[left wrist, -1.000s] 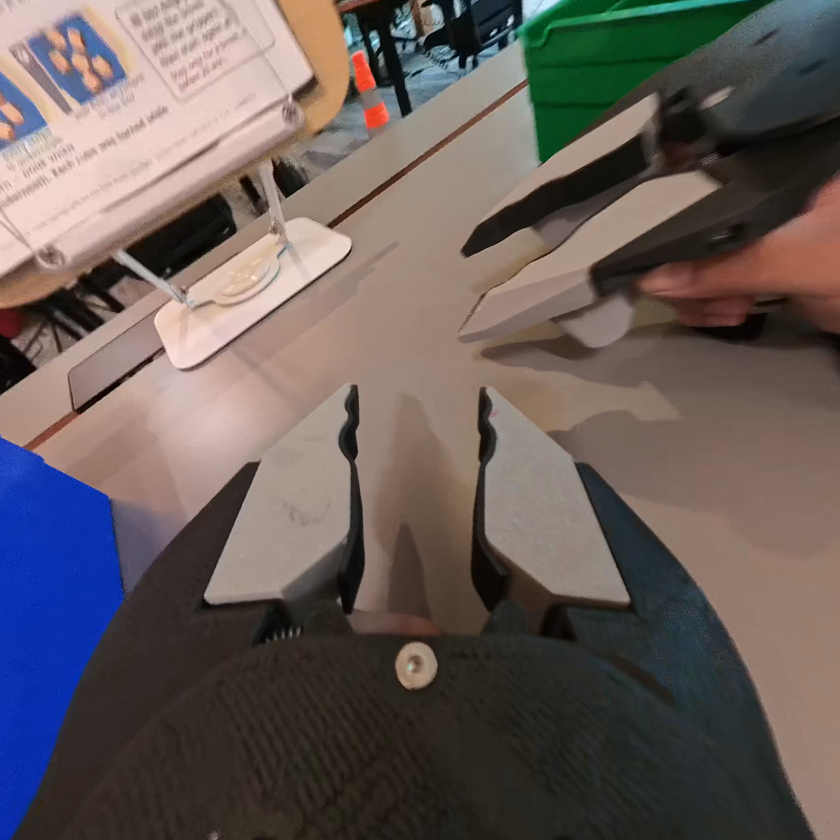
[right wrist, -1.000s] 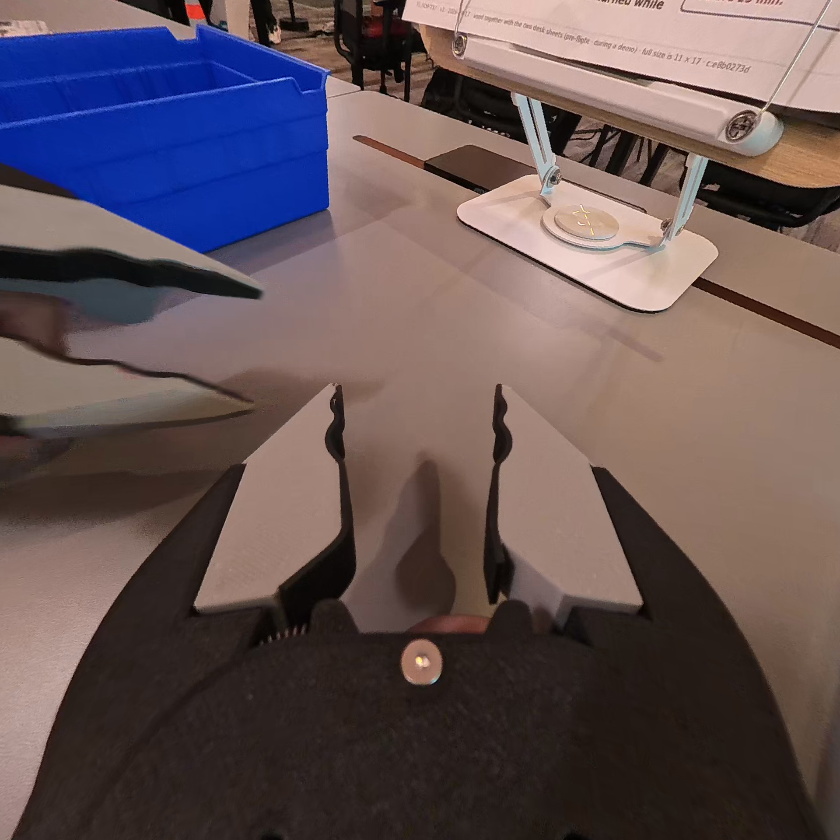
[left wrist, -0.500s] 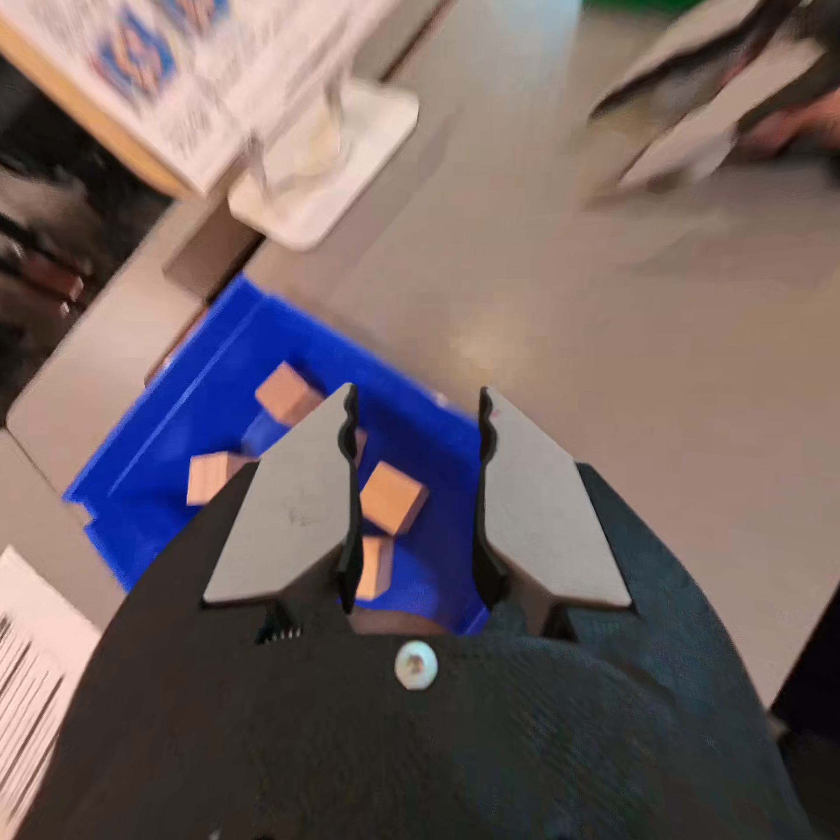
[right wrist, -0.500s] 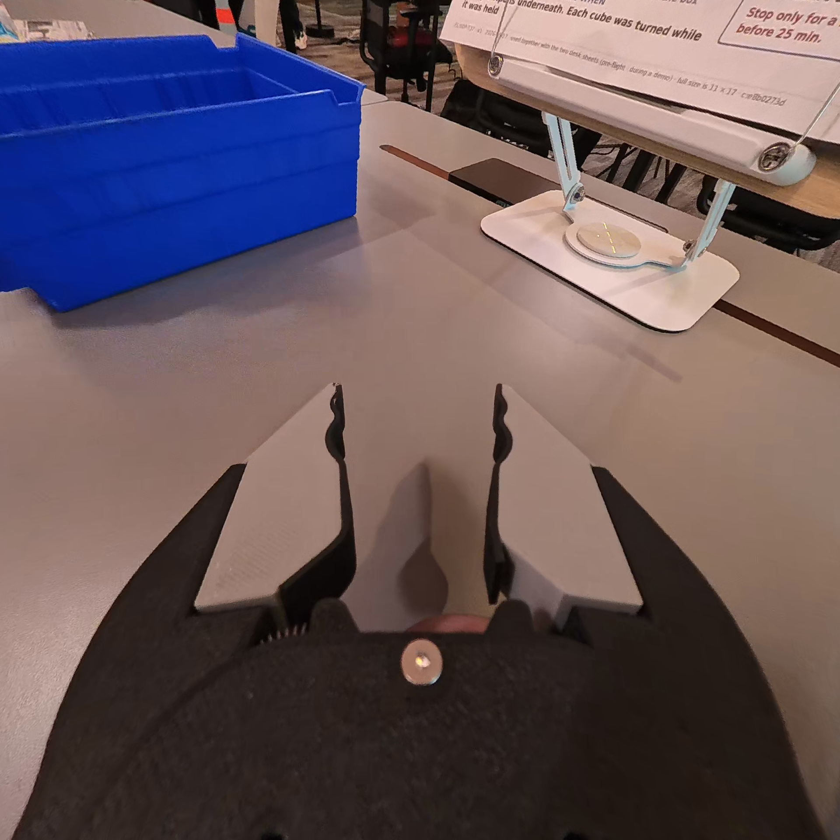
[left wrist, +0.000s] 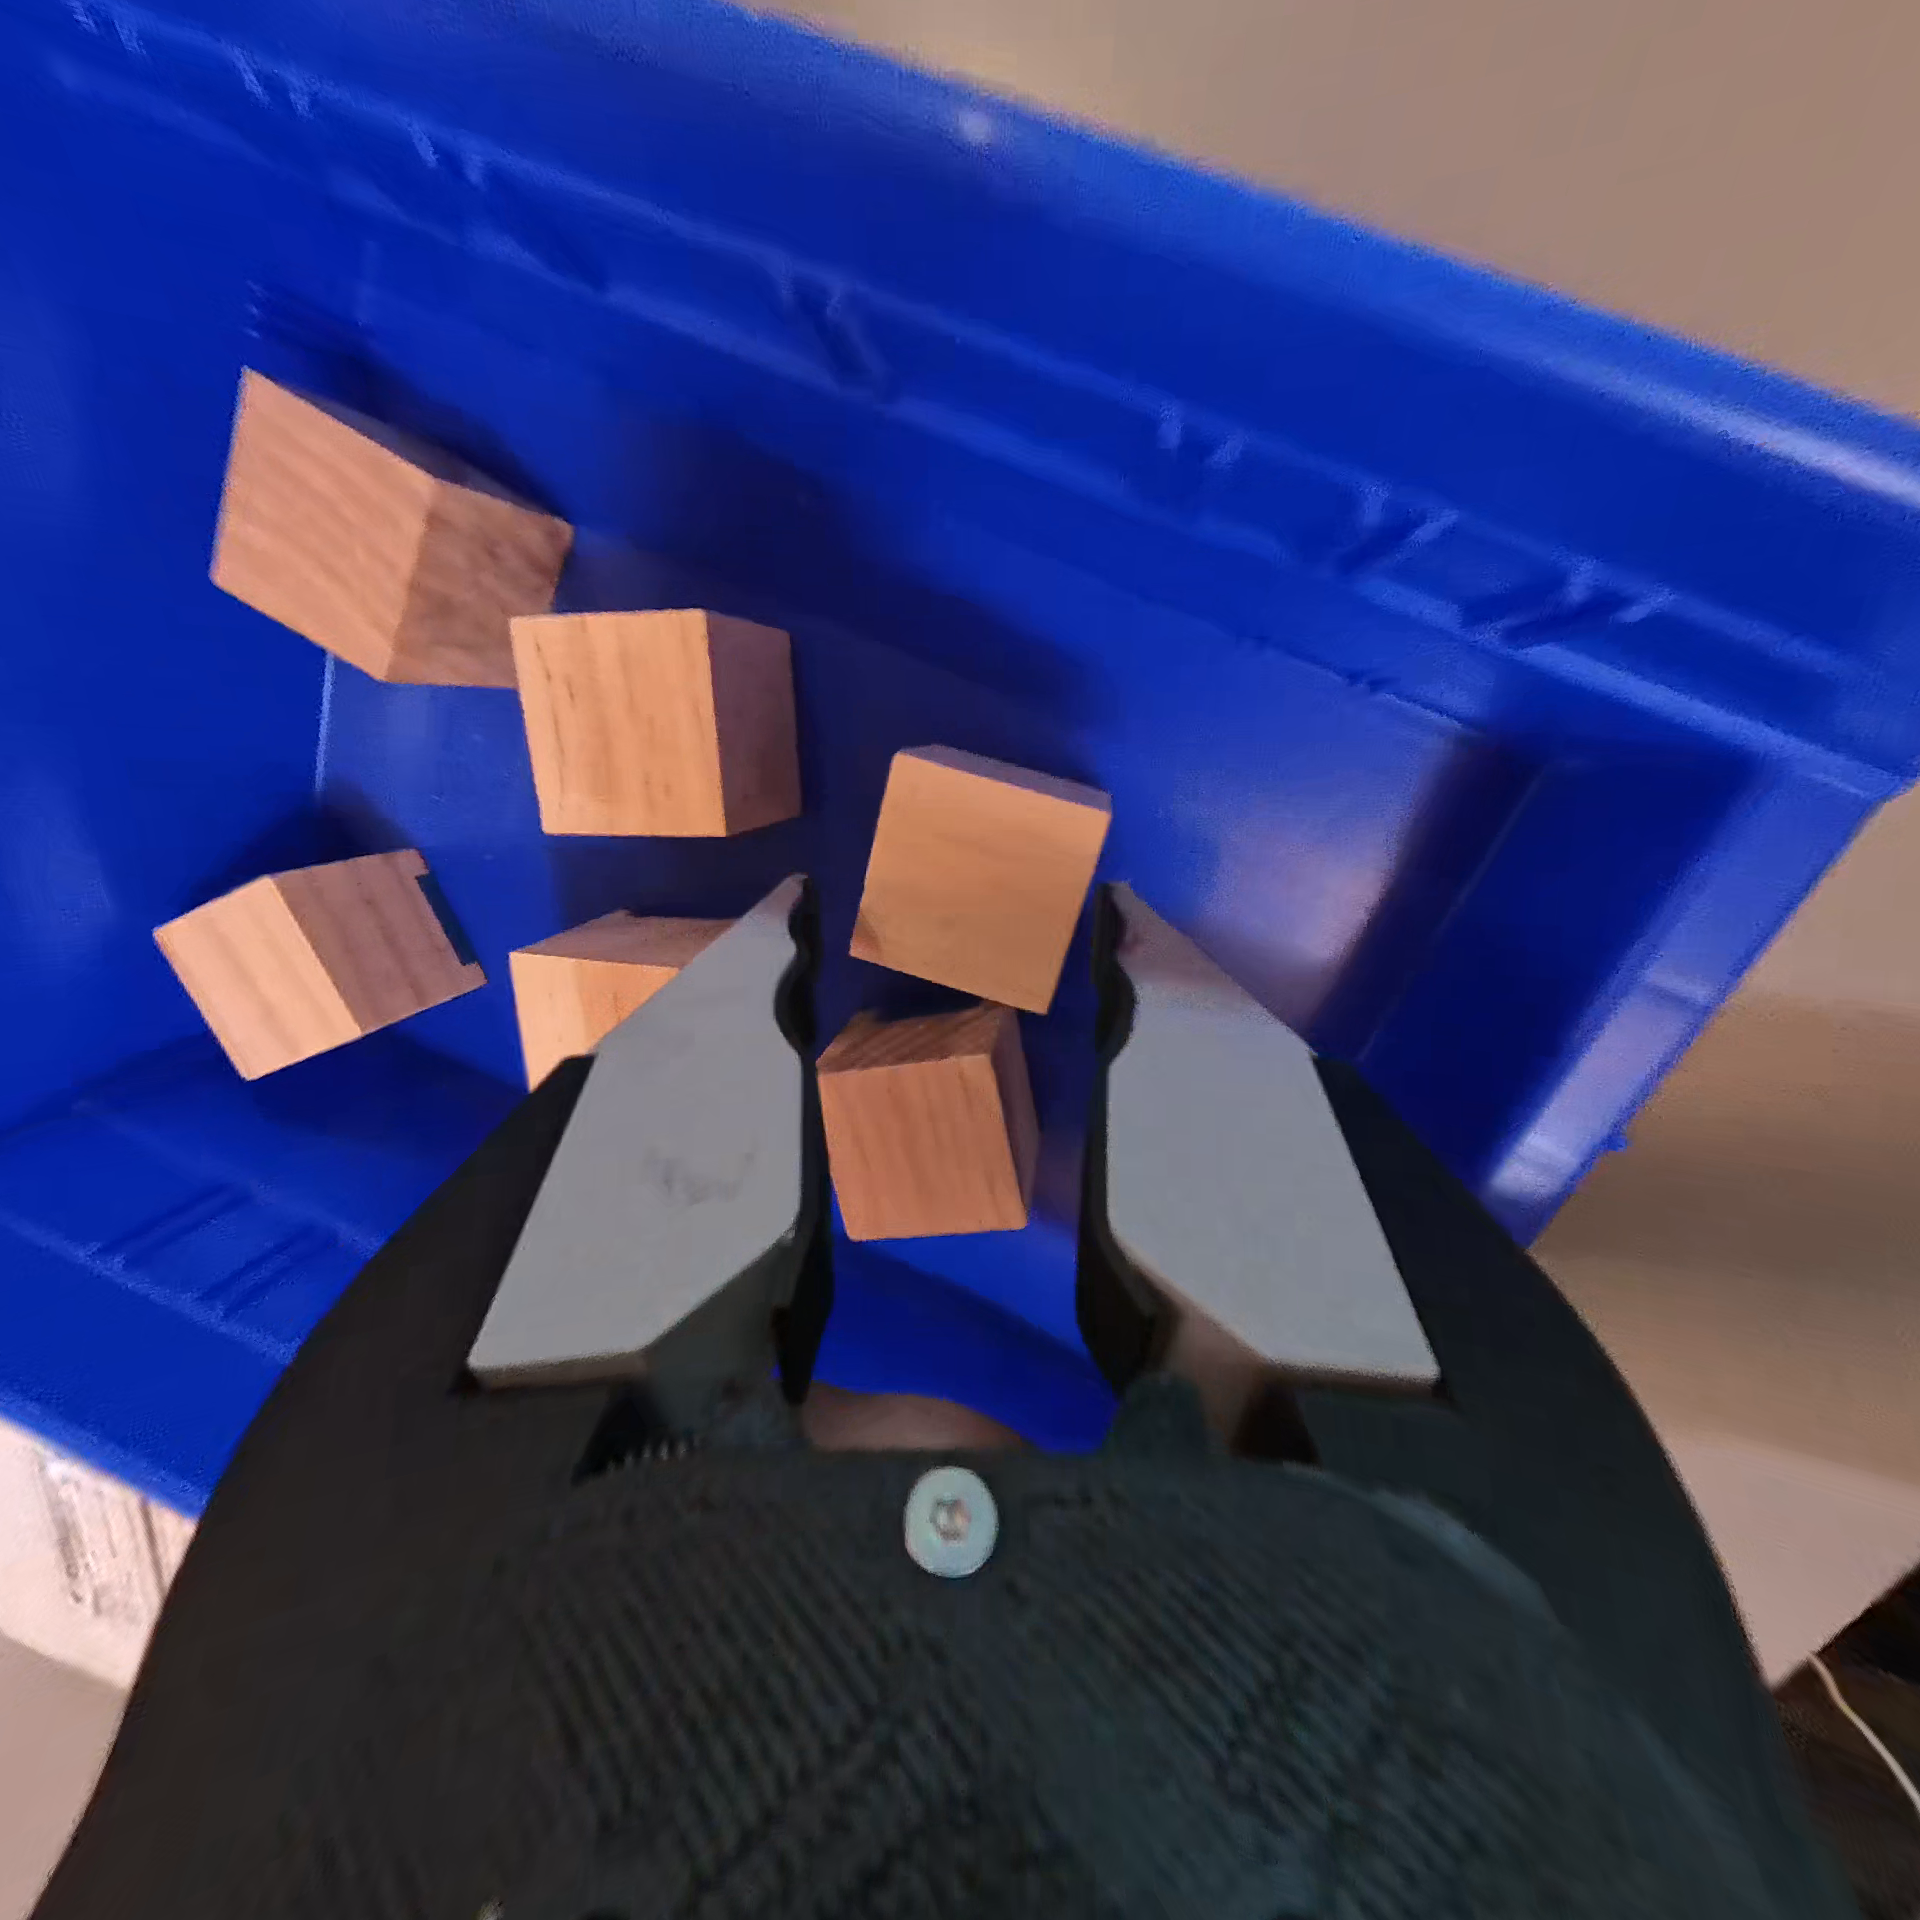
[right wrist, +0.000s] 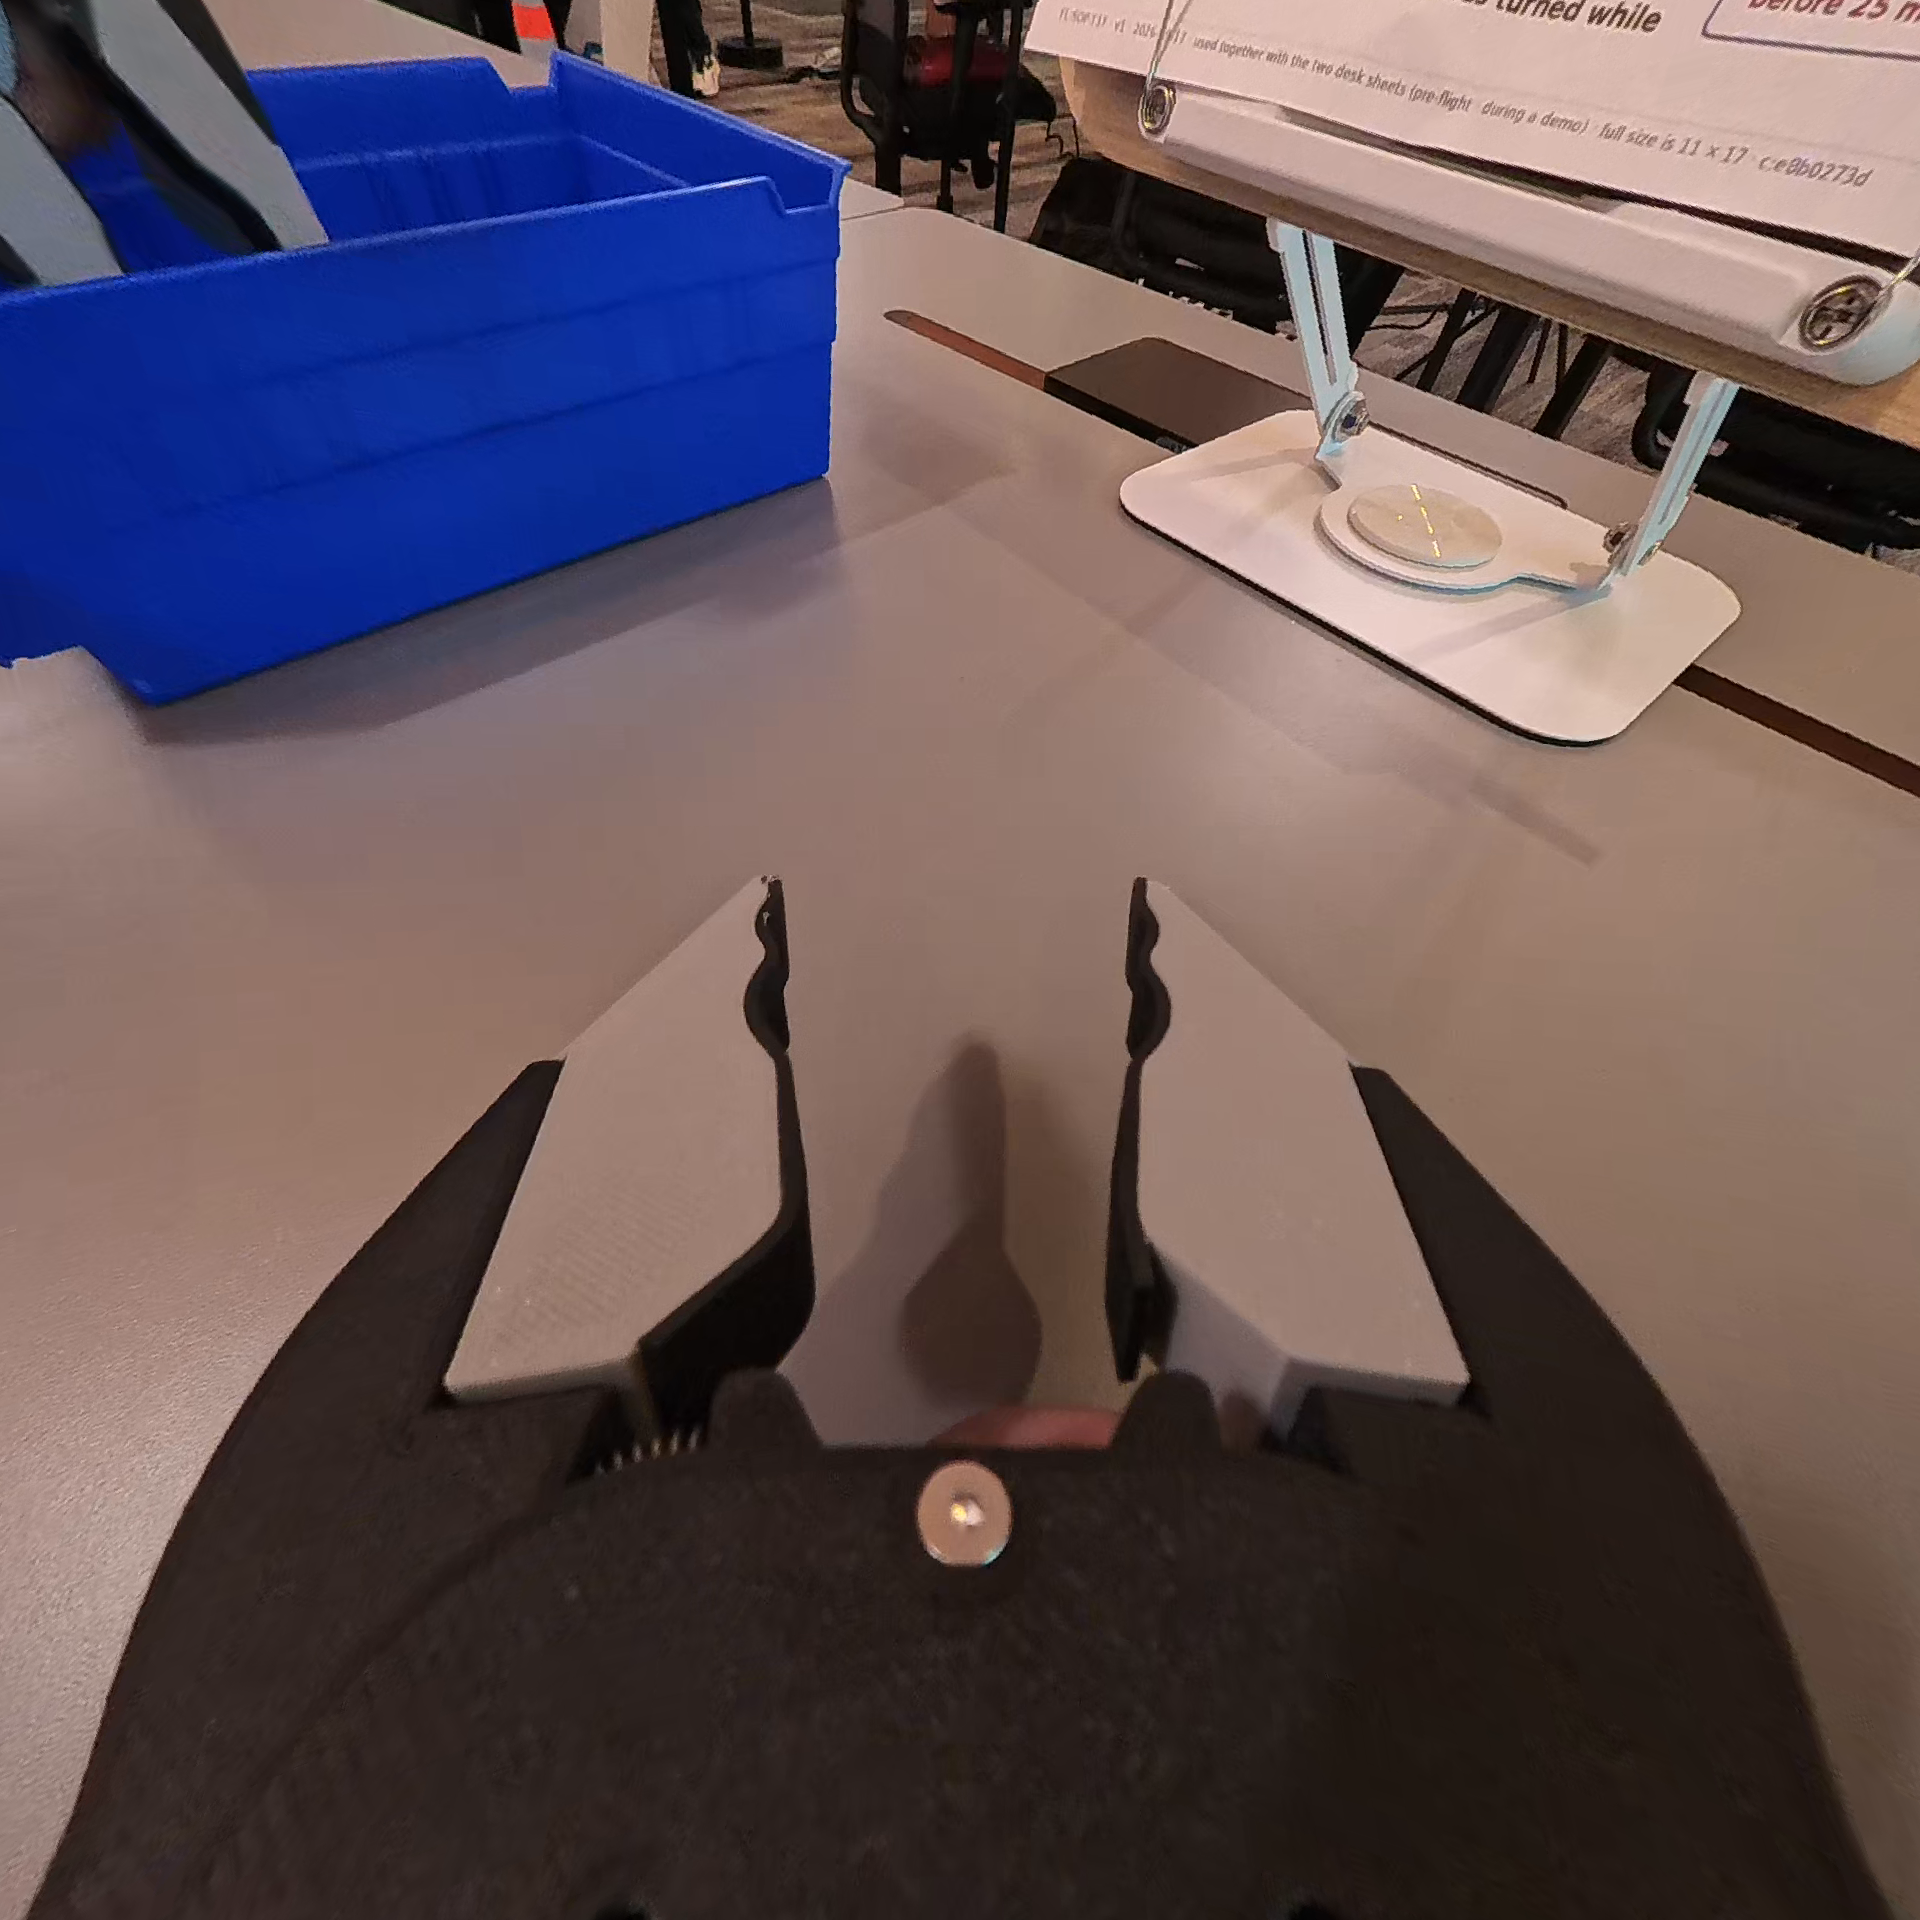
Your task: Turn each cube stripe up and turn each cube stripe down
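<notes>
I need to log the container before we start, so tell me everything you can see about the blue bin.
The blue bin is an open-topped, glossy plastic tray with ribbed, stepped walls, standing on the grey table. Six wooden cubes lie loose on its floor. The open left gripper hangs above them, touching nothing.

A white document stand [right wrist: 1455,561] holding a printed sheet [right wrist: 1507,62] rests on the grey table [right wrist: 935,779].
</notes>
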